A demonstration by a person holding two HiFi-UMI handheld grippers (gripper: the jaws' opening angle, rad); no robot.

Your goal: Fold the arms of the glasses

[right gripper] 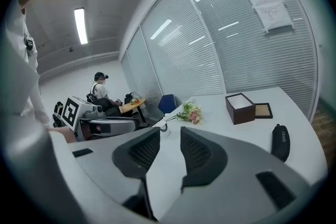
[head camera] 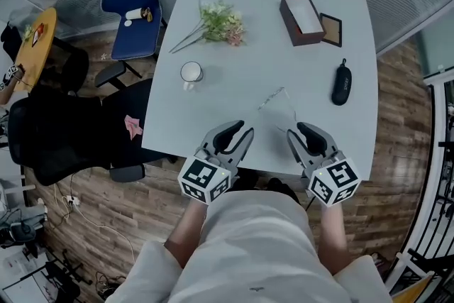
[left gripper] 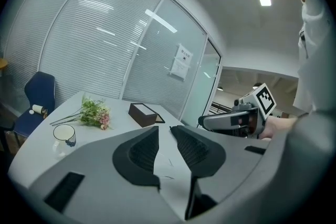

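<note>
My left claw (head camera: 237,130) and right claw (head camera: 299,131) both stand with jaws apart, gripping nothing, over the near edge of the desk (head camera: 234,81). The glasses (head camera: 275,99) lie on the desk just ahead, between them. Farther back, a brown box (head camera: 302,19) stands open with a white inside, its lid (head camera: 330,30) beside it.

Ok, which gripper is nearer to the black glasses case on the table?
Right. In the head view the right gripper is just below and left of the black glasses case. The left gripper is farther off, on the other side of the glasses.
</note>
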